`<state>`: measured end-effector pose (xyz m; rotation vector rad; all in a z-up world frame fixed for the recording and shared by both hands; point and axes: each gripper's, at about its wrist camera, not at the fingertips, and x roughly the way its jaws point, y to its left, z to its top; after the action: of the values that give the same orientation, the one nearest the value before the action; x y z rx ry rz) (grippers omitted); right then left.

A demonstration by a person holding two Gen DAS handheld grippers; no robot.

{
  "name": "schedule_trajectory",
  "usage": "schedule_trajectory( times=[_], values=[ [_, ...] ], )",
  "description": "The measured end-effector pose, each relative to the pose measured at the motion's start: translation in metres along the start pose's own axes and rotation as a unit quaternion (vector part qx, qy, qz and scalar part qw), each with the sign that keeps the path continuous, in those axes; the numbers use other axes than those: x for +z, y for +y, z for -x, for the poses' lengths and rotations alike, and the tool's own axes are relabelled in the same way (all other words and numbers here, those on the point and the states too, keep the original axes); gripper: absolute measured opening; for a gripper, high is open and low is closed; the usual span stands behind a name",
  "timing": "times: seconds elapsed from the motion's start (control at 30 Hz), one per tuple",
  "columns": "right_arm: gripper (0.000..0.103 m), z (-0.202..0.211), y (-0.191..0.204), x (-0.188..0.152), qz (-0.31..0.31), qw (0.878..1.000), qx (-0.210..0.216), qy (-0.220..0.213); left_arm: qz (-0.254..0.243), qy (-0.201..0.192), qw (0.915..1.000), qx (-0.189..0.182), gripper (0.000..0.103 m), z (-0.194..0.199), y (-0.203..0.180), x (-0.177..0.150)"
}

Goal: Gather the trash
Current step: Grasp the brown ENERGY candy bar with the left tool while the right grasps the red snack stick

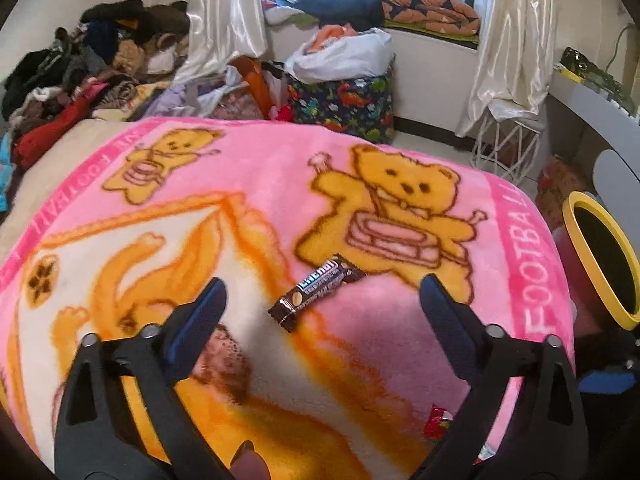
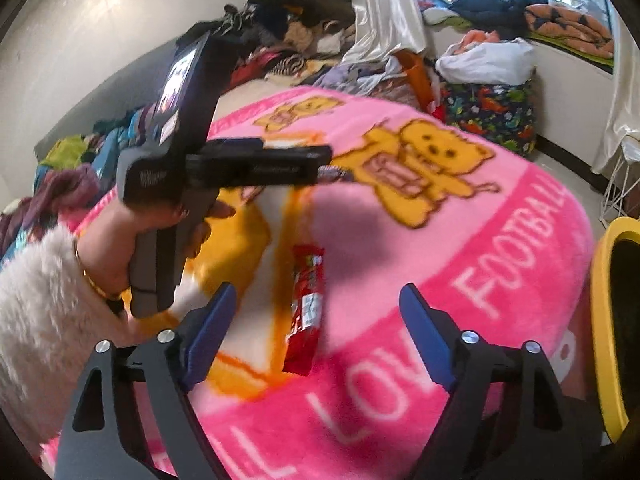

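A brown candy-bar wrapper [image 1: 316, 293] lies on the pink teddy-bear blanket [image 1: 248, 152]. My left gripper [image 1: 322, 294] is open above the blanket, with the wrapper between and just beyond its blue fingertips. A red snack wrapper [image 2: 306, 308] lies on the blanket [image 2: 400, 240] in the right wrist view. My right gripper [image 2: 316, 300] is open and empty, with the red wrapper between its fingers. A bit of the red wrapper [image 1: 438, 426] shows low in the left wrist view. The left gripper's body and the hand holding it [image 2: 168, 184] hover at the left of the right wrist view.
A yellow-rimmed bin [image 1: 600, 256] stands beside the bed on the right; it also shows in the right wrist view [image 2: 608, 320]. Piled clothes [image 1: 80, 64] cover the far side of the bed. A dinosaur-print basket [image 1: 344, 104] and a white wire stool [image 1: 508, 140] stand on the floor.
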<state>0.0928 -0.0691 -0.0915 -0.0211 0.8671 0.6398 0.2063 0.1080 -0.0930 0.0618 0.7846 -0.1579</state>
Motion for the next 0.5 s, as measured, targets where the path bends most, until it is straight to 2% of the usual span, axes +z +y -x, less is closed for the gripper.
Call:
schedule_trajectory(
  times=[0.07, 0.17, 0.27, 0.33, 0.37, 0.4, 0.5],
  values=[
    [0.073, -0.009, -0.001, -0.001, -0.008, 1.0, 0.005, 0.009, -0.009, 0.01, 0.9999, -0.001, 0.077, -0.011, 0.001, -0.001],
    [0.065, -0.025, -0.003, 0.002, -0.013, 0.999, 0.003, 0.031, -0.024, 0.025, 0.9994, -0.008, 0.07, -0.028, 0.002, 0.001],
    [0.056, -0.048, -0.003, 0.002, -0.023, 0.998, 0.004, 0.063, -0.042, 0.047, 0.998, 0.002, 0.066, -0.045, 0.001, 0.0],
    [0.045, -0.06, -0.003, -0.002, -0.032, 0.995, 0.004, 0.089, -0.062, 0.054, 0.9966, 0.013, 0.057, -0.049, -0.003, -0.005],
    [0.029, -0.066, -0.003, -0.005, -0.035, 0.994, 0.002, 0.104, -0.079, 0.058, 0.995, 0.022, 0.055, -0.052, -0.007, -0.008],
    [0.02, -0.069, -0.002, -0.008, -0.032, 0.993, -0.001, 0.111, -0.085, 0.063, 0.9941, 0.025, 0.049, -0.054, -0.008, -0.011],
    [0.019, -0.064, -0.003, -0.011, -0.036, 0.994, 0.009, 0.106, -0.084, 0.071, 0.9937, 0.021, 0.033, -0.057, -0.01, -0.015]
  ],
)
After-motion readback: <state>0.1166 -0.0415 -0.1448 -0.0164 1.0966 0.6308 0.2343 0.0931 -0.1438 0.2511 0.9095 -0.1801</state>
